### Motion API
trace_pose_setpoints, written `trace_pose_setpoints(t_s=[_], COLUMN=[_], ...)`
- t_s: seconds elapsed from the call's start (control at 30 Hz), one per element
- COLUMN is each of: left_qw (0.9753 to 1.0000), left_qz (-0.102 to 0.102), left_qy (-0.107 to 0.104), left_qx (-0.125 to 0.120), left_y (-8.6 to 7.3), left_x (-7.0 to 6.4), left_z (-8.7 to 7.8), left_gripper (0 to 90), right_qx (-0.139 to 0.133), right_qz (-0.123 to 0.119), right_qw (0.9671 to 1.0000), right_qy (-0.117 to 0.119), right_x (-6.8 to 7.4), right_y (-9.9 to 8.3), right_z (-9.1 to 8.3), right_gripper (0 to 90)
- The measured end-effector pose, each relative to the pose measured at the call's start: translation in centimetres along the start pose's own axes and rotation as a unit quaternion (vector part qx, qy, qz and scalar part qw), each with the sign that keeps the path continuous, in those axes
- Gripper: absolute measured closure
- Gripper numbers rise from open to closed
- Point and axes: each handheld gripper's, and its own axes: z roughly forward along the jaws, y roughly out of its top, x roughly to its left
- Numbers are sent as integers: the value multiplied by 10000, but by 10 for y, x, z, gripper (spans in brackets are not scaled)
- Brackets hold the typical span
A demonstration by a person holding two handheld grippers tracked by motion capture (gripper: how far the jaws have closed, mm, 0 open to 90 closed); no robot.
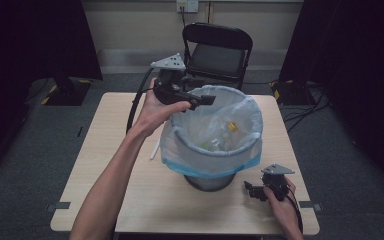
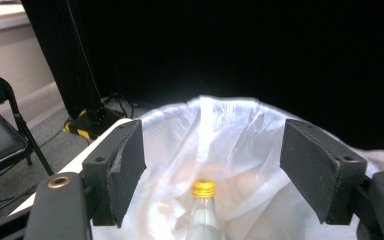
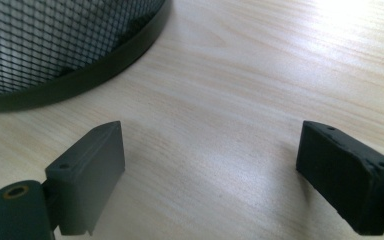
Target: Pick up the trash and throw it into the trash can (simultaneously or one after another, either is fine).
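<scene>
Item: clear bottle (image 2: 203,212), gold cap, lying in our lined mesh bin (image 1: 215,172). Left gripper (image 1: 206,100) above the rim, jaws spread, empty. Right gripper (image 1: 250,190) resting on the table (image 1: 105,150), jaws spread. Drop judged complete; straw (image 1: 155,148) outstanding.

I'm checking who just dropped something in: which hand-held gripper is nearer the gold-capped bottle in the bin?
Left. The left hand-held gripper hovers open over the bin's rim, just above the bottle. The right hand-held gripper rests open on the table, beside the bin's base.
</scene>
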Motion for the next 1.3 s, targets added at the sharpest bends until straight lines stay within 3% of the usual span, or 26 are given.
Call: trace_pose_setpoints(t_s=[0.5, 0.8, 0.87, 1.3], left_qw=[9999, 9991, 9989, 9966], left_qz=[-10, -195, -282, -428], left_qy=[142, 326, 331, 649], left_qx=[-44, -181, -188, -272], left_y=[-15, -29, -32, -53], left_x=[7, 20, 23, 36], left_z=[-22, -48, -53, -85], left_gripper=[226, 226, 307, 246], right_qx=[3, 3, 3, 3], right_qz=[0, -2, -1, -2], right_qw=[10000, 10000, 10000, 10000], right_qy=[3, 4, 4, 4], right_x=[0, 0, 0, 0], right_y=[0, 0, 0, 0], right_z=[0, 0, 0, 0], right_gripper=[109, 109, 109, 109])
